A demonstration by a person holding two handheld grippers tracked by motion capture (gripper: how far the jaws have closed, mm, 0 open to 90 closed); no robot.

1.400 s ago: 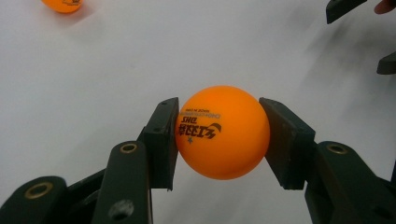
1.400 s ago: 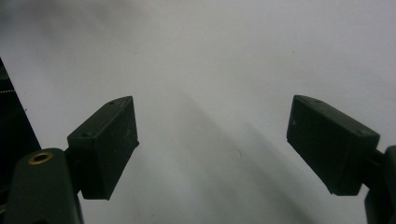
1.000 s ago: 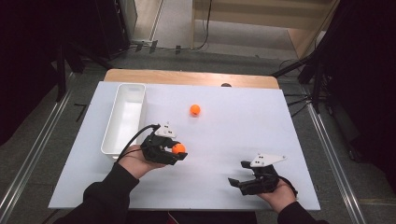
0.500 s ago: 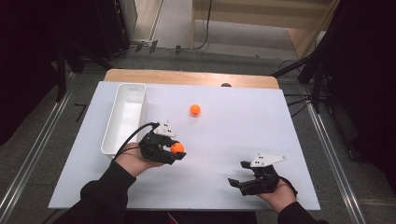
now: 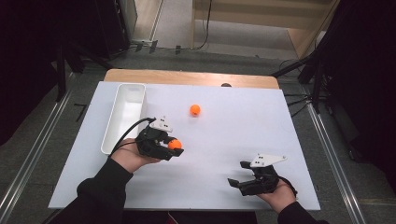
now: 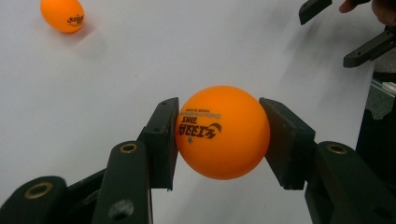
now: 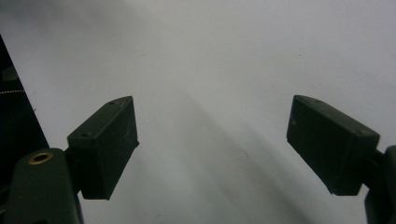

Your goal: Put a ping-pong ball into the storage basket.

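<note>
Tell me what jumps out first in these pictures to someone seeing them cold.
The orange ball clamped in the left gripper stands out, just right of the white tray. A second orange ball lies loose farther up the white table. The right gripper waits open near the front right corner.

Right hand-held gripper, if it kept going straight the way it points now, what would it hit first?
Probably nothing soon: the right hand-held gripper has open, empty jaws that point across bare white table. In the high view it aims left, toward the near edge, below the left hand-held gripper; depth is unclear.
</note>
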